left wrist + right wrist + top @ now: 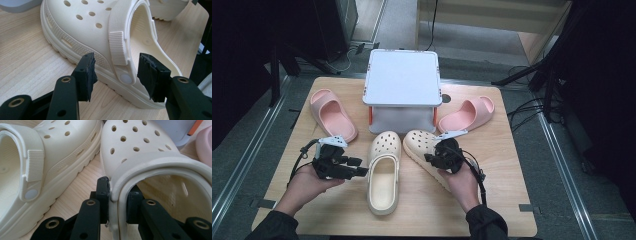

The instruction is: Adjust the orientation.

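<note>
Two forearms in dark sleeves come in from the near edge of the table in the high view, each bare hand wrapped around a black two-jaw gripper. The left hand [307, 185] holds the left gripper [360, 171] low and level, pointing toward the right, its jaws spread wide apart with nothing between them. The right hand [463, 182] holds the right gripper [430, 158] angled toward the left and slightly forward, its jaws pressed close together. A cable trails from each gripper.
</note>
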`<action>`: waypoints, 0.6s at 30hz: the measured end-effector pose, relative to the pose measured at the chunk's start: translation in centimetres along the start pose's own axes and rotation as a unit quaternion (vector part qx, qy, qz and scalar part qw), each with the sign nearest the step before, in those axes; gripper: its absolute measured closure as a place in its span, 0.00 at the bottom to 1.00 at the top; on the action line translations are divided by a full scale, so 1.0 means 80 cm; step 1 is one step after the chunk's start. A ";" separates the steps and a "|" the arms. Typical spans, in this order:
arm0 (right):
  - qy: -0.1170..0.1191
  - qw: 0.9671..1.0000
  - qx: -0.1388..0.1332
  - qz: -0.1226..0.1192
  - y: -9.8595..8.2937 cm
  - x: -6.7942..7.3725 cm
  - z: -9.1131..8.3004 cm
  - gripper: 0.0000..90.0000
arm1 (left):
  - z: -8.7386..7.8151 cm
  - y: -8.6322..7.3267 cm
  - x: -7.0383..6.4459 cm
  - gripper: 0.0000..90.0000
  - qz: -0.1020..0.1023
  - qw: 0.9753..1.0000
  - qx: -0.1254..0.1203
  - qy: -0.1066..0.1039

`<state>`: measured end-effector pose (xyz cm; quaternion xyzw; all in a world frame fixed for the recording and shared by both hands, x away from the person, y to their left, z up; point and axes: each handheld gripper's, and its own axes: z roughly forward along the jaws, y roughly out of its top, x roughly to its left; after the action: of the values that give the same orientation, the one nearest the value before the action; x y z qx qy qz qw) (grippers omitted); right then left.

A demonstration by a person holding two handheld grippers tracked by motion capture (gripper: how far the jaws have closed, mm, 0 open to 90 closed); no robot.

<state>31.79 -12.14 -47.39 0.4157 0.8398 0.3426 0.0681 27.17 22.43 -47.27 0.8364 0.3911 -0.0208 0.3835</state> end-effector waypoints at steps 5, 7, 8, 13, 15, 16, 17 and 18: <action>0.001 1.000 -0.004 0.003 -0.001 0.008 0.006 0.86 | 0.001 0.000 0.000 0.52 -0.001 1.000 0.001 0.000; 0.007 1.000 -0.009 0.001 -0.002 0.008 0.009 0.85 | 0.001 0.000 0.000 0.52 0.000 1.000 0.002 0.000; 0.008 1.000 -0.010 0.001 -0.002 0.008 0.009 0.85 | 0.001 0.000 0.000 0.52 0.001 1.000 0.002 0.001; 0.022 1.000 -0.021 0.006 -0.004 0.005 0.004 0.77 | 0.001 0.000 0.001 0.52 -0.002 1.000 0.000 0.002; 0.026 0.999 -0.028 0.003 -0.005 0.002 -0.004 0.77 | 0.000 0.000 0.002 0.52 0.000 1.000 -0.001 0.004; 0.029 0.999 -0.031 0.001 -0.006 0.000 -0.008 0.77 | 0.000 0.000 0.002 0.52 -0.001 1.000 -0.002 0.004; 0.031 0.999 -0.031 0.002 -0.007 -0.001 -0.015 0.77 | -0.001 0.000 0.003 0.53 -0.001 1.000 -0.002 0.004; 0.035 0.999 -0.032 0.002 -0.008 -0.002 -0.019 0.77 | -0.001 -0.001 0.003 0.54 -0.001 1.000 -0.003 0.006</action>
<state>30.91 -13.33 -46.67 0.4028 0.8294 0.3837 0.0515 27.27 22.65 -47.31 0.8350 0.3939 -0.0151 0.3838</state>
